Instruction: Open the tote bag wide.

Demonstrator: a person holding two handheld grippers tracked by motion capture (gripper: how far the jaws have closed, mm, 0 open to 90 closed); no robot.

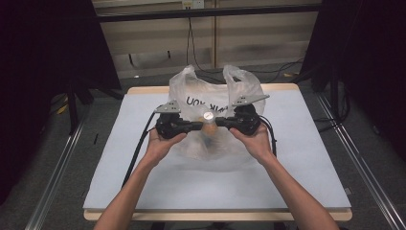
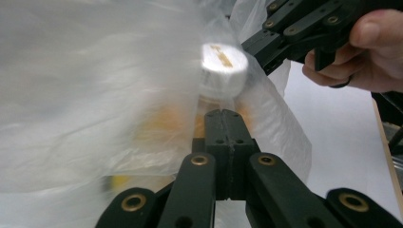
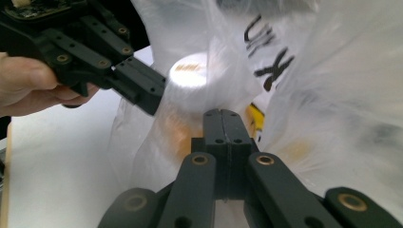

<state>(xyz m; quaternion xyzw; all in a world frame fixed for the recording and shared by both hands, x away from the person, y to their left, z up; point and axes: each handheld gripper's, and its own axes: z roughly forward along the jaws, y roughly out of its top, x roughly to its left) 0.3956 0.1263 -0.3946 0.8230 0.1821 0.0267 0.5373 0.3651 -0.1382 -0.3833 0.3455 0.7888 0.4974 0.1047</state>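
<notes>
Centrally on the table [image 1: 143, 191], a clear plastic bag [image 1: 191, 88] with black lettering, handles up at the far side. Inside it, a jar [image 1: 208, 128] with a white cap [image 1: 208, 115] and amber contents, seen through the film; something yellow low beside the jar, too blurred to name. Left gripper [image 1: 200, 125] coming in from the left, right gripper [image 1: 218, 121] from the right, tips facing each other across the jar's top, just below the cap. Jaws of both pressed together, pads flush, no gap between them. In the left gripper view, tip [image 2: 224, 114] right under the cap [image 2: 222, 70], up against the film, with the right gripper [image 2: 260, 45] beside the cap on the far side. In the right gripper view, tip [image 3: 223, 114] just below the cap [image 3: 190, 78], with the left gripper [image 3: 154, 92] touching the film at the cap's side. Whether either tip pinches any film, impossible to tell
</notes>
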